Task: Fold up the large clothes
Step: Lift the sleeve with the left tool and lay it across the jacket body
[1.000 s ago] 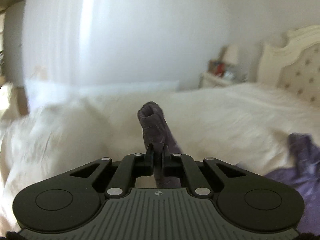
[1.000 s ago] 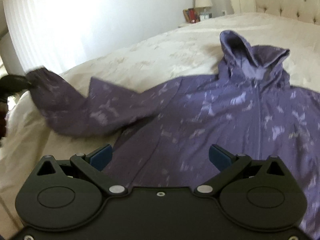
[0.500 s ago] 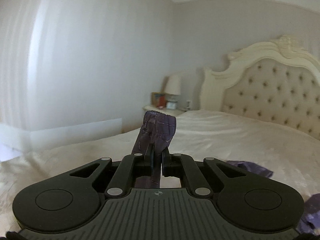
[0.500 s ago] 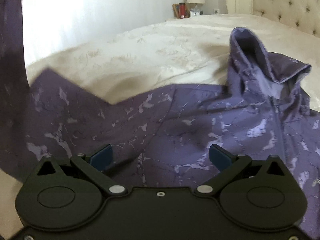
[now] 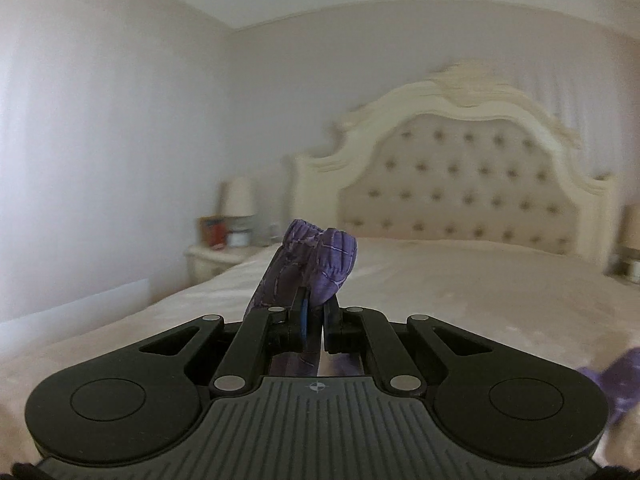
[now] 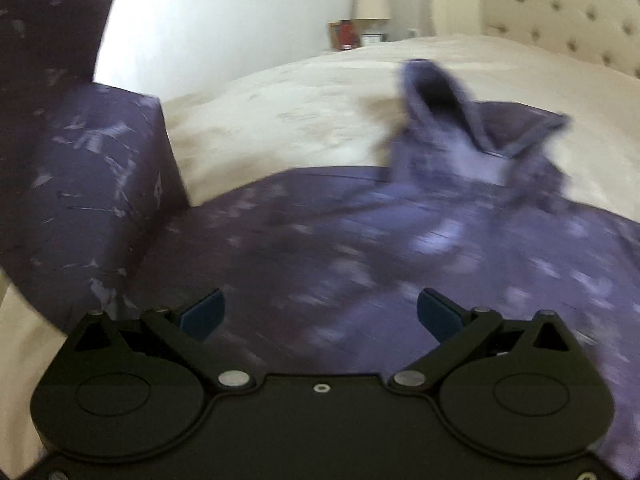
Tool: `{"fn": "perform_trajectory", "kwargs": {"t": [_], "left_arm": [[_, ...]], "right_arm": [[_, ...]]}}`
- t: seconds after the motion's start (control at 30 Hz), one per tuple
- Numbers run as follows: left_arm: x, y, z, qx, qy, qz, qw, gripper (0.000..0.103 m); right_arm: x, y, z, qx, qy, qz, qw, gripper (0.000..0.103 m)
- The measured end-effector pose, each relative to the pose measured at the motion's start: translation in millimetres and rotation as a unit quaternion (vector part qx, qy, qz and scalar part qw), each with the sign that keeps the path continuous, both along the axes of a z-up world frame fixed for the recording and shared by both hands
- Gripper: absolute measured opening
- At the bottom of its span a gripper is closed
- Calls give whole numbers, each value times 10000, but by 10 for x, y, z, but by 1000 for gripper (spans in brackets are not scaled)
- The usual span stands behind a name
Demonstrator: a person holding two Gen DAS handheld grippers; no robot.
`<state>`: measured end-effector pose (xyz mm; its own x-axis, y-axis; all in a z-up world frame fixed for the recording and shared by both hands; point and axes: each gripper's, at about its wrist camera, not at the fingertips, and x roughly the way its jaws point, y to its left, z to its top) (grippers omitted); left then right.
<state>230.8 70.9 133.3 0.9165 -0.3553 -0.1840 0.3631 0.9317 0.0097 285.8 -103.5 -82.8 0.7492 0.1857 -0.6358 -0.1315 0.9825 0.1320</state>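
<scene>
purple sleeve raised over the bed

purple cuff is pinched in the clenched left gripper, carried higher than a second ago. right gripper hangs released above the jacket spread on the cream bed, hood beyond.

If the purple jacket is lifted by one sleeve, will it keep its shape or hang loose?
Probably it hangs loose: the sleeve already drapes in a soft band from the bed. The fabric looks thin, so likely light; the hood has slumped. The left gripper, shut on the cuff, seems to hold without slipping.
</scene>
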Motion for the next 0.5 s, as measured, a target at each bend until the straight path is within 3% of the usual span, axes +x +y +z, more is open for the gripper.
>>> {"fn": "perform_trajectory", "kwargs": {"t": [0.2,0.3,0.37,0.5], "left_arm": [[128,-772,-304,-274,337,-785,9960,9],[238,-1099,-623,-200,698,-930,9930,10],[292,-1213,-893,-126,1083,-947,9895,23],[399,-1274,-1315,-16,1608,-897,9829,24]], "right_arm": [[-415,-857,63,231,334,-684,9968,102],[-631,-1192,72,317,493,-1057,9927,102],[-736,-1359,59,387,592,-1249,9897,102],[-910,-1572,3,473,720,-1471,9854,102]]}}
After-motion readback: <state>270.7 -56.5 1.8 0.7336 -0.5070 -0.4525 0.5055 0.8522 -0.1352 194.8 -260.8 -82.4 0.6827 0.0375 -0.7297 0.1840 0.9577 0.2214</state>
